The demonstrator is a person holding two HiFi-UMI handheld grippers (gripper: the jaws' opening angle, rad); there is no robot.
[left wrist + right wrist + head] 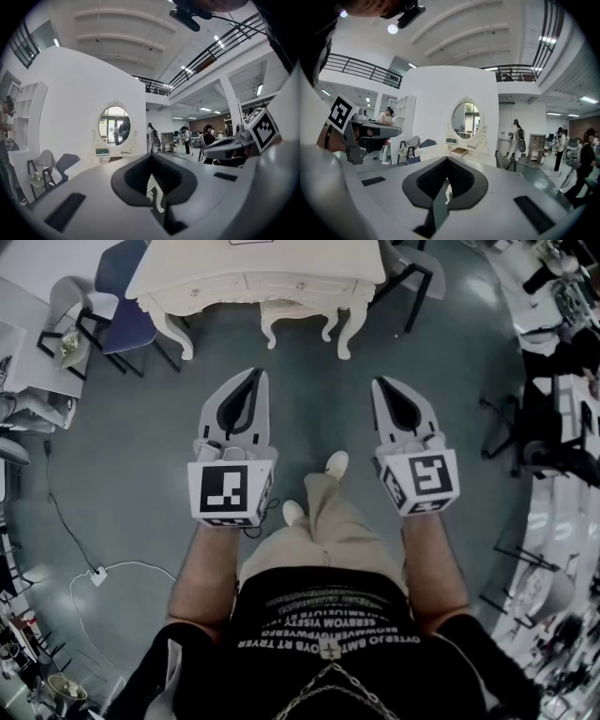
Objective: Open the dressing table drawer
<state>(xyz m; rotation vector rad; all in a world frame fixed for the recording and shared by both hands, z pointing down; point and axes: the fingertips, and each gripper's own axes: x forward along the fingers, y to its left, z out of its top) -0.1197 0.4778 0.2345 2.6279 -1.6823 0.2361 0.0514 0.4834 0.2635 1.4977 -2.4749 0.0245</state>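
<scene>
Left tool [251, 379] clenched, jaws tip to tip, nothing between them. Its own view [151, 156] shows only a thin slit between the pads, with a pale table leg showing through it. Right tool [382, 385] is the same: clenched and empty, with a narrow slit in its own view [446, 160]. Both are held out level in front of the person, side by side, pointing forward over bare floor [309, 409].

Dressing table [187, 268] is straight ahead, well apart from both tools, not yet in reach. Drawer [281, 282] sits in the middle of the front rail and looks closed. A stool [300, 320] is tucked under, just below the drawer. An oval mirror [465, 119] stands at the back of the worktop, with a book [458, 152] lying near it. Chairs [131, 324] stand off to the table's left.

Judged step: the approach, no contact yet. To do it well:
- Walk in square to the drawer front.
- Release one tool's jaws before arriving.
- Come in low enough to clear the worktop edge but above the stool.
- Grip the drawer handle centrally, then pull straight back, level, so the drawer won't rack.

Handle too small to make out from here. The stool could block knees or the pull path.
</scene>
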